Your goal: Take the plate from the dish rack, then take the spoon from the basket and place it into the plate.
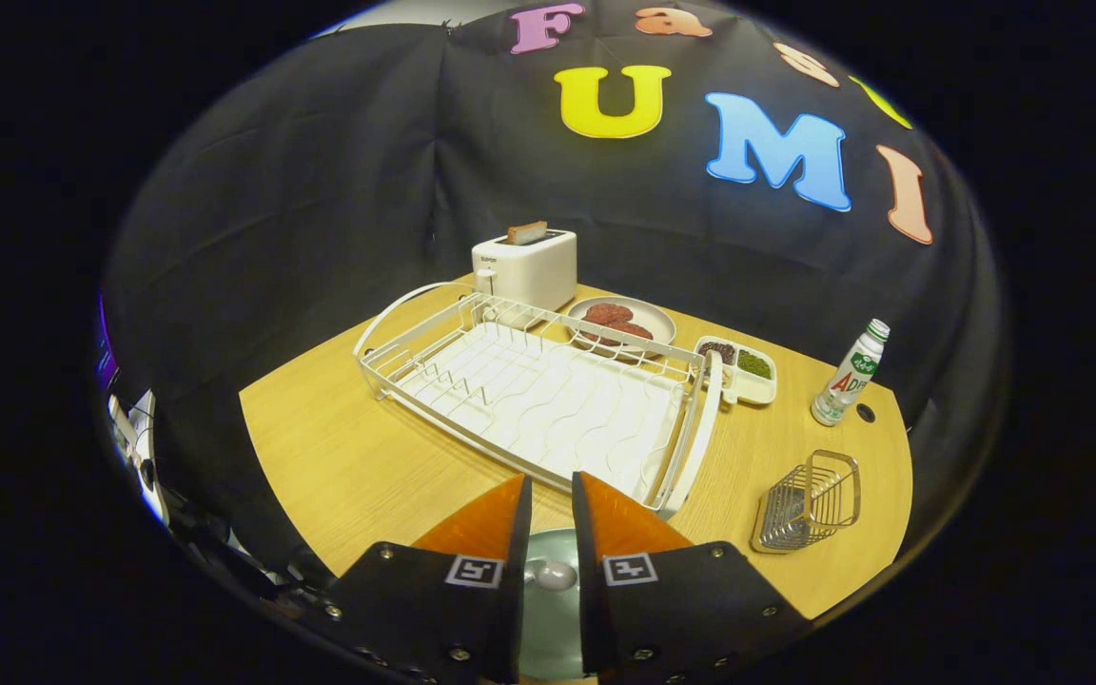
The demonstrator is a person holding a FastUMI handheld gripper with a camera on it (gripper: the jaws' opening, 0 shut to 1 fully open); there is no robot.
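My gripper (553,480) hovers low over the near edge of the table, its two orange fingers a narrow gap apart with nothing between their tips. Through that gap, beneath the fingers, I see a pale green plate (548,633) lying flat, and the bowl of a light-coloured spoon (555,575) rests in it. The spoon's handle is hidden under the fingers. Just beyond the fingertips stands the white wire dish rack (548,400), with nothing in it. To the right of the fingers sits the small metal wire basket (807,502), also with nothing in it.
Behind the rack stand a white toaster (525,267) with a slice of bread, a plate of brown patties (620,322) and a white divided dish (740,368). A small bottle (851,374) stands at the far right. Bare wooden table (339,447) lies left of the rack.
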